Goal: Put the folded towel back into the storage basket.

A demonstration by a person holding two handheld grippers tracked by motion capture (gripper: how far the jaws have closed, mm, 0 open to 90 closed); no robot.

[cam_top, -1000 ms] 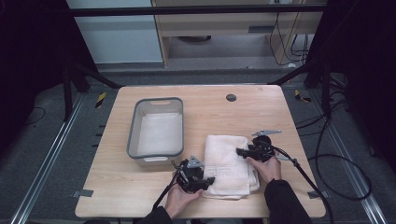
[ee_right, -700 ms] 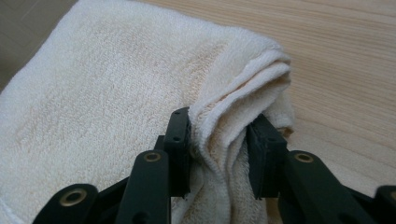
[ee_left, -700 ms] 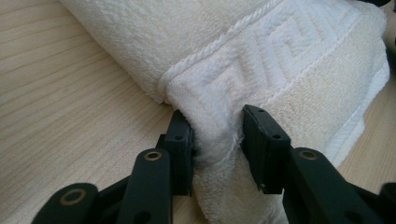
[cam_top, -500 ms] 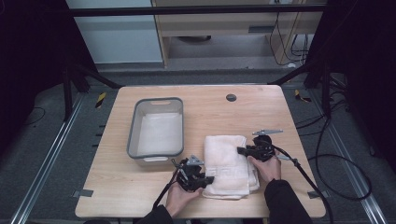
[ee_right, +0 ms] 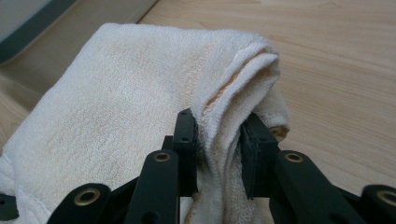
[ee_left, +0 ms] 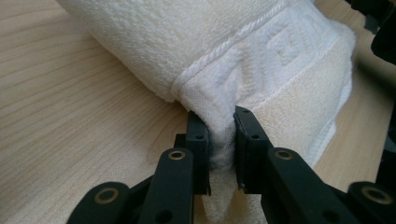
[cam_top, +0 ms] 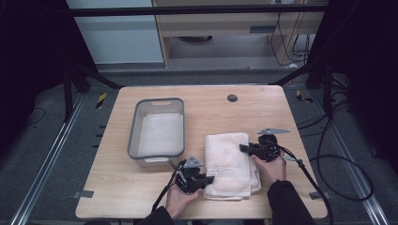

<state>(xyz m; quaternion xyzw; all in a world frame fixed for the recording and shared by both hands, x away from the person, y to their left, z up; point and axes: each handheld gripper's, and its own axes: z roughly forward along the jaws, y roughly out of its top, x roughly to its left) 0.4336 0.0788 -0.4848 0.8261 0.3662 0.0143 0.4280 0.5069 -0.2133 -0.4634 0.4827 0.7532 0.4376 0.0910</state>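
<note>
**Both grippers have hold of the folded towel**

The towel (cam_top: 231, 164) lies folded into a thick cream-white pad on the near right part of the table (cam_top: 117, 197), just to the right of the grey tub (cam_top: 157, 133). Its woven border band faces the near left corner, as the left gripper view shows.

The left gripper (cam_top: 206, 179) bites that near left corner: its jaws are pinching a tuck of the hemmed edge between them, with the cloth squeezed thin in the gap. The right gripper (cam_top: 242, 148) has the far right edge, its jaws closed on several stacked layers of the fold, which bulge up above the grip. Both hands rest low at the table, so the towel appears to sit on the wood, not lifted.

Judging by this, the gripping step is done on both sides and the towel is already folded at least once. What is left seems to be the move itself, either another fold or a lift across to the tub, which stands empty to the left. A small dark round spot (cam_top: 232, 98) marks the far side of the tabletop, well apart from the work.
</note>
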